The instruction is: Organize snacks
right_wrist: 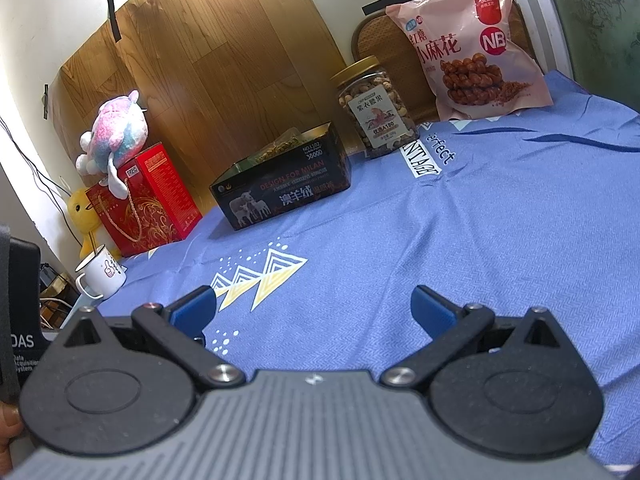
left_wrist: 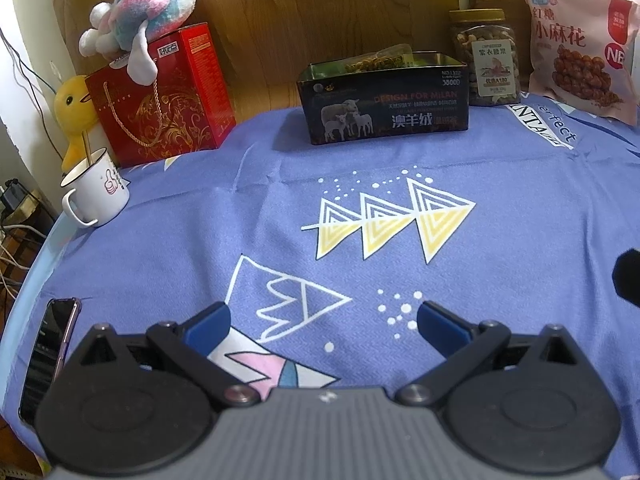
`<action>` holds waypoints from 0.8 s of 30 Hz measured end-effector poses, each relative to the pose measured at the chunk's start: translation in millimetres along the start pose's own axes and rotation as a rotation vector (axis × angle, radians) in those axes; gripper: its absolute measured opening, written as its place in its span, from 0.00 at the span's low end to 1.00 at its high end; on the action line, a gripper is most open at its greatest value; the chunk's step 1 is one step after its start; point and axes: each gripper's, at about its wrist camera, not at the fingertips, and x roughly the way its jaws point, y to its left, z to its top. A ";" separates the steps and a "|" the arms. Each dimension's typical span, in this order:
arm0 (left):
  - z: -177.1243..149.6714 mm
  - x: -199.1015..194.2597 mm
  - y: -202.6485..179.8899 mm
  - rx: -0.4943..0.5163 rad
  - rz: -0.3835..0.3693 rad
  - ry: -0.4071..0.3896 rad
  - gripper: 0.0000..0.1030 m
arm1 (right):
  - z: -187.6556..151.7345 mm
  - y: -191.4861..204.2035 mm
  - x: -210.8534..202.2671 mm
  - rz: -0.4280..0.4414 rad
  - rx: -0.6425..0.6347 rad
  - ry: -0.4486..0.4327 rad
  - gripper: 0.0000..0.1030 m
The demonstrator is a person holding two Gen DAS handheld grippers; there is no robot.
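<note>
The dark tin box (left_wrist: 384, 100) with snack packets inside stands well ahead of your left gripper (left_wrist: 324, 320), at the far edge of the blue cloth (left_wrist: 200, 240). Just right of it stands the nut jar (left_wrist: 486, 56), then the pink snack bag (left_wrist: 580, 44). Your left gripper hangs spread and empty; your right gripper (right_wrist: 314, 306) likewise, the box ahead to its left.

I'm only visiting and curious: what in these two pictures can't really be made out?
- Black tin: contents mostly hidden by its walls, both views; only packet tops show.
- Pink snack bag: right side cut by the left wrist view's edge.
- Phone: lower end hidden behind the left gripper.
- Nut jar: small label print unreadable.
</note>
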 end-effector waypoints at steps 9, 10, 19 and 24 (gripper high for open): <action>0.9 -0.3 -0.8 0.005 -0.002 -0.005 1.00 | -1.2 0.9 0.1 0.001 -0.002 -0.001 1.00; 0.9 -0.4 -0.9 0.006 -0.002 -0.005 1.00 | -1.2 0.8 0.1 0.001 -0.002 -0.001 1.00; 0.7 -0.4 -4.0 0.011 -0.003 -0.006 1.00 | -1.1 0.6 0.1 0.001 -0.001 0.000 1.00; 0.1 0.3 -4.9 0.009 0.002 -0.005 1.00 | 0.5 -1.3 1.1 0.000 0.004 0.001 1.00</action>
